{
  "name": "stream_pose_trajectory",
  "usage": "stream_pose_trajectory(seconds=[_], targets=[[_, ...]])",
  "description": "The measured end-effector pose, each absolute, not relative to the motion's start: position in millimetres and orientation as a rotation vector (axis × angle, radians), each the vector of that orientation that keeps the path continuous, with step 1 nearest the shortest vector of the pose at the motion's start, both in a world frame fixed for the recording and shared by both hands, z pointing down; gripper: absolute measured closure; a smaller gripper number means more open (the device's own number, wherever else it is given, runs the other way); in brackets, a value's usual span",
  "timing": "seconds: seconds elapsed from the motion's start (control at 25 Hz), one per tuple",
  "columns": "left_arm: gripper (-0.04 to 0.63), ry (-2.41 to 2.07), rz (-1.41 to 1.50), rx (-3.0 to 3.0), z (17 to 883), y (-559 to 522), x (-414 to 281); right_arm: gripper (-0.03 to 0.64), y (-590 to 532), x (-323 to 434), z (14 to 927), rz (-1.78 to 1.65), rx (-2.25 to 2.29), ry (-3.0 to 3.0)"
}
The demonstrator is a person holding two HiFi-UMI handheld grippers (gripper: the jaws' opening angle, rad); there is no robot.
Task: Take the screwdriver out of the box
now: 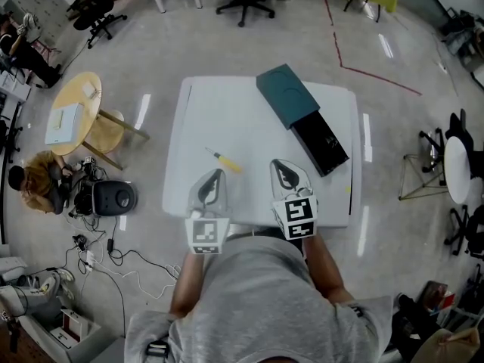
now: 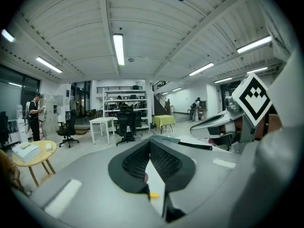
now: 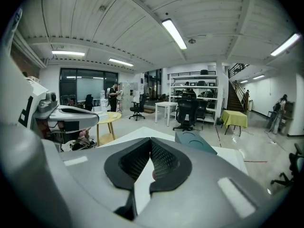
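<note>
Lying on the white table (image 1: 242, 119), outside the box (image 1: 287, 94), at 12 o'clock from the left gripper (image 1: 216, 177): the yellow-handled screwdriver (image 1: 226, 159). Shut tip to tip on nothing, both left gripper and right gripper (image 1: 282, 166), at the table's 6 o'clock edge. Box at 1 o'clock, black drawer (image 1: 321, 144) slid partway out.

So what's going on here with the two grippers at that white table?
A person stands at a white table with a gripper in each hand. The yellow-handled screwdriver already lies on the tabletop, outside the teal box, whose black tray is slid partway out. The left gripper and the right gripper both have their jaws together and hold nothing. They hover by the table's near edge, the left one just short of the screwdriver.
</note>
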State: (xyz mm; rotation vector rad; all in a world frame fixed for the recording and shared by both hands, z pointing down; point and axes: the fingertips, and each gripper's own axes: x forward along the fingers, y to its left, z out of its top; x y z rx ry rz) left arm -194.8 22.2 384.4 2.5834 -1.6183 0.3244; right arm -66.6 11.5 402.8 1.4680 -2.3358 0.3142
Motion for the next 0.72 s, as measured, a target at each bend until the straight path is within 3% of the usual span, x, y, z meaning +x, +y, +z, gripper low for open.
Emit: stream_pose_trajectory(seconds=[0.72], targets=[[0.583,-1.619,0.321,2.582,383.8,21.3,-198.0,0.614,9.1,-70.3,402.3,0.317,1.464,-2.341]])
